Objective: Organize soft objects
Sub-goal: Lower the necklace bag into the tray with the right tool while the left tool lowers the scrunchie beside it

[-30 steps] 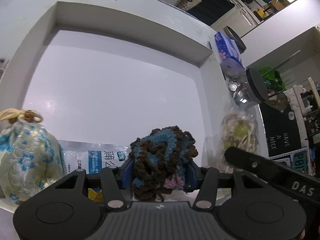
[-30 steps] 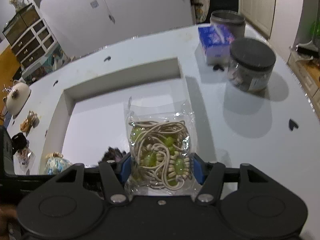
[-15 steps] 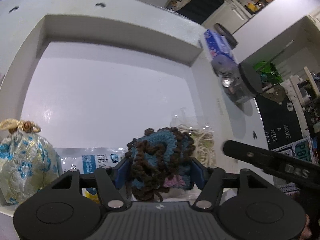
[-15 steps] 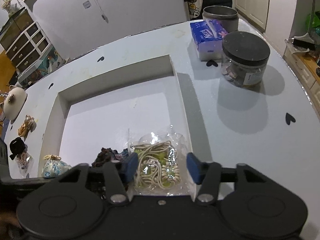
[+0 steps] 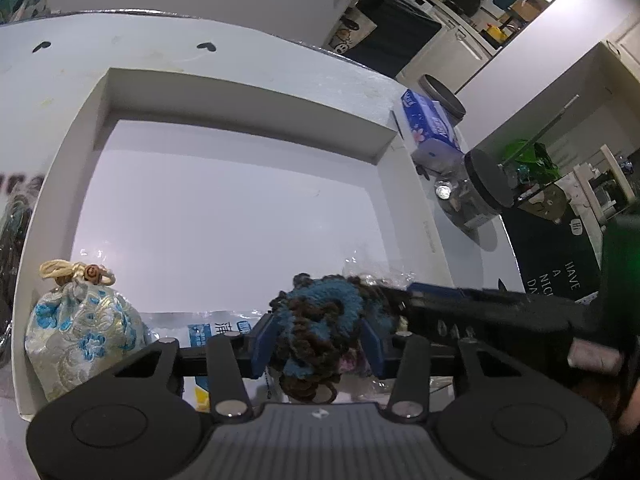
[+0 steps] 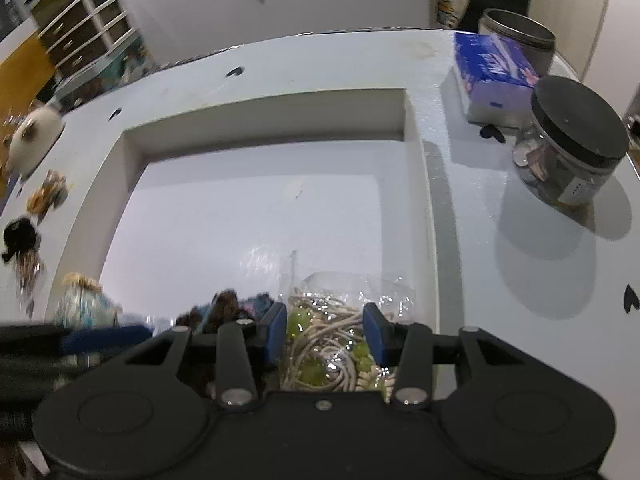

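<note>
My left gripper [image 5: 316, 338] is shut on a blue and brown crocheted piece [image 5: 320, 320], held at the near edge of the white tray [image 5: 240, 92]. My right gripper [image 6: 326, 330] stands with its jaws around a clear bag of cord and green beads [image 6: 336, 344] that lies in the tray's near right corner; whether it still grips the bag is unclear. A blue-flowered drawstring pouch [image 5: 80, 332] sits in the tray's near left corner, with a flat printed packet [image 5: 208, 326] beside it. The right gripper's body [image 5: 480, 312] crosses the left wrist view.
A blue tissue pack [image 6: 492, 68], a black-lidded jar [image 6: 572, 148] and a metal tin [image 6: 520, 36] stand right of the tray [image 6: 260, 120]. Small hair ornaments [image 6: 24, 240] and a white teapot [image 6: 32, 140] lie to its left.
The right gripper lowered the bead bag into the tray's near right corner and its jaws widened. The left gripper rose and drew back a little with the crocheted piece.
</note>
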Available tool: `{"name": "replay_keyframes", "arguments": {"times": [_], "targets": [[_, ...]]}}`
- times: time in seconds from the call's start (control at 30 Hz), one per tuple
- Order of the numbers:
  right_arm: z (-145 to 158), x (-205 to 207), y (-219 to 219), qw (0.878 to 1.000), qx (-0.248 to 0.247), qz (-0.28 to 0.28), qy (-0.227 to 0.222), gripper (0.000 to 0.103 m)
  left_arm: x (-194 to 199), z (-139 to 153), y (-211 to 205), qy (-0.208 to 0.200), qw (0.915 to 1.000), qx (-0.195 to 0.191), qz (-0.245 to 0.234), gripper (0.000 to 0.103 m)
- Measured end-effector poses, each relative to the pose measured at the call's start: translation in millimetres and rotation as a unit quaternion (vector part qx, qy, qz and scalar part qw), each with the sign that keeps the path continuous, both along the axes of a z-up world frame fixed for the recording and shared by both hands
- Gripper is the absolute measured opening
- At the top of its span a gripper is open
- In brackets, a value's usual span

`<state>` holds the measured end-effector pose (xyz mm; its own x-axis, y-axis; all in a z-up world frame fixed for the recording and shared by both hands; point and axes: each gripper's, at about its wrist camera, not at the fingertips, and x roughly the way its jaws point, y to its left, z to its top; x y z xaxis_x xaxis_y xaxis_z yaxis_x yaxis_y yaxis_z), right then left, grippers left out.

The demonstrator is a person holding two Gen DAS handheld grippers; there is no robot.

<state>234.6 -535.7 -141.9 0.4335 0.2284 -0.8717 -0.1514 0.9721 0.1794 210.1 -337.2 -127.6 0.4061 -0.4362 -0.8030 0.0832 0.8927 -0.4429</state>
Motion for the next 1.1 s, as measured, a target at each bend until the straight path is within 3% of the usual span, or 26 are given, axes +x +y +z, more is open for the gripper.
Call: {"name": "replay_keyframes", "arguments": {"times": [0.17,0.47,0.8,1.1], "targets": [[-1,-16,-4,1.0,-0.01,0.017,-0.002,0.044,7,-9,-6,0.01,0.9999,0.006,-0.005,0.045],[0,-29,-10,1.0,0.008,-0.005,0.009,0.044,11,-21,-16,0.032,0.9988,0.021,-0.031,0.046],[15,-42,-24,0.999,0.041,-0.033,-0.008,0.043,3,-19,-9,0.033,0.9988,0.035,-0.007,0.045],[22,-12,-37,0.996,0.059,-0.071,-0.015,0.041,2,-14,6,0.021,0.9986,0.041,0.027,0.045]]}}
